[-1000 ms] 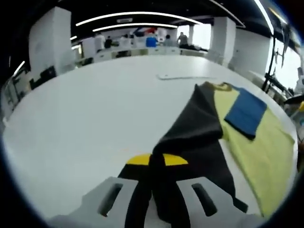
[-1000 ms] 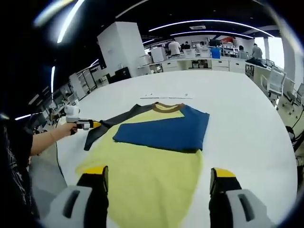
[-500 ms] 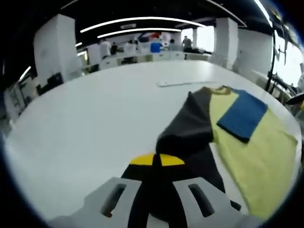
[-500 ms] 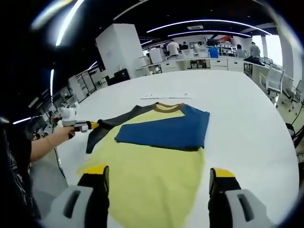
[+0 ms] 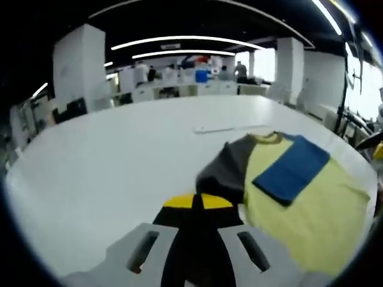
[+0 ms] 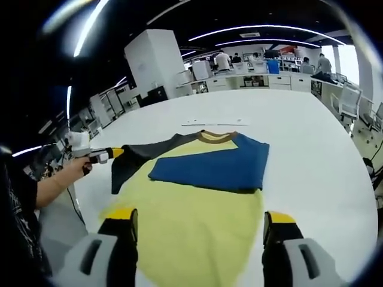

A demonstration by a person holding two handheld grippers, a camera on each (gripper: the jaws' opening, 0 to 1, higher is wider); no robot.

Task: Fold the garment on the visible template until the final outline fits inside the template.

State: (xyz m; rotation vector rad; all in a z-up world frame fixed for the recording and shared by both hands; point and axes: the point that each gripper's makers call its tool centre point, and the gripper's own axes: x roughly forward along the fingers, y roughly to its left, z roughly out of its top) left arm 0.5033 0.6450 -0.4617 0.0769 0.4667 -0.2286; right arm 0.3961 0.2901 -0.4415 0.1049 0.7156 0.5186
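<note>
Garment (image 6: 185, 203) lies flat on the white counter (image 6: 311, 155), yellow body toward the right hand-held gripper (image 6: 197, 230), brown collar (image 6: 216, 137) at the far end. Blue sleeve (image 6: 209, 168) is folded across the chest, lying on top of the yellow.

Left hand-held gripper (image 5: 199, 203): jaws closed together on the dark grey sleeve (image 5: 224, 173), yellow tips touching, dark fabric running down between the grey jaw bodies. In the right gripper view it sits at the left, gripped by a person's hand (image 6: 75, 166), with the grey sleeve stretched from the shoulder out to its tip (sleeve bunched and partly raised off the counter near the jaws in the left gripper view).

Right hand-held gripper: jaws wide apart, nothing between them, hovering over the hem end of the yellow body.

A thin white strip (image 5: 227, 127) lies on the counter just beyond the collar. Can't make out a template outline under the garment.
</note>
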